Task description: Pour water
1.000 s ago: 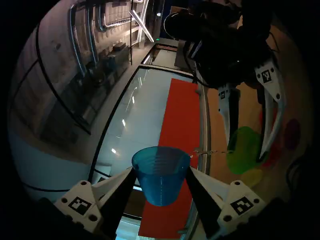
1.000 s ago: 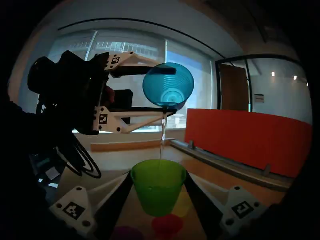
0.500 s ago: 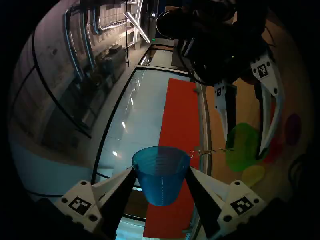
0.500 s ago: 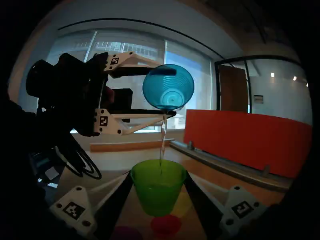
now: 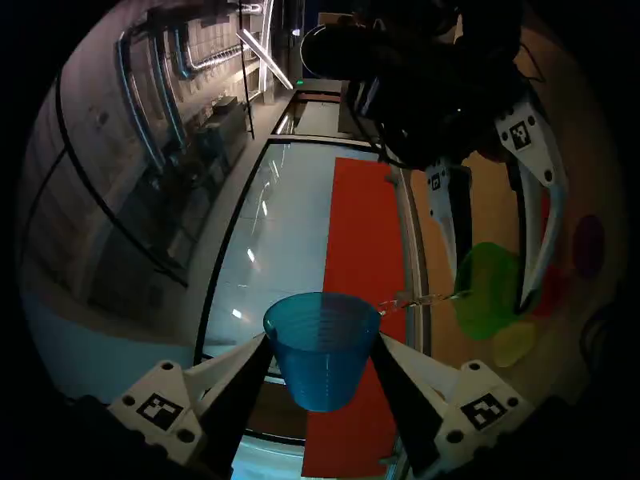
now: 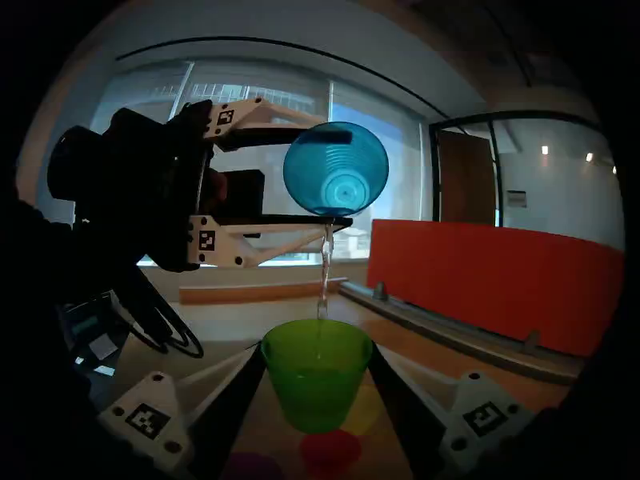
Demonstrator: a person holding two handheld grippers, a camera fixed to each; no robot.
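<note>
My left gripper (image 5: 322,376) is shut on a blue translucent cup (image 5: 322,350), tipped on its side. In the right gripper view that blue cup (image 6: 336,170) hangs high with its mouth facing the camera, held by the left gripper (image 6: 320,178). A thin stream of water (image 6: 324,268) falls from its rim into the green cup (image 6: 318,372). My right gripper (image 6: 318,384) is shut on that green cup, held upright below. In the left gripper view the green cup (image 5: 488,290) sits between the right gripper's white fingers (image 5: 552,216), with the water stream (image 5: 420,301) reaching it.
A red panel (image 6: 512,280) with a metal rail (image 6: 456,332) runs along the right of a wooden table (image 6: 240,320). Coloured round spots (image 6: 332,452) lie on the table below the green cup. Large windows (image 6: 240,104) stand behind. A hand and cables (image 6: 152,320) are at left.
The blue cup has tipped and shifted slightly while water keeps streaming into the green cup. Both grippers keep their hold.
</note>
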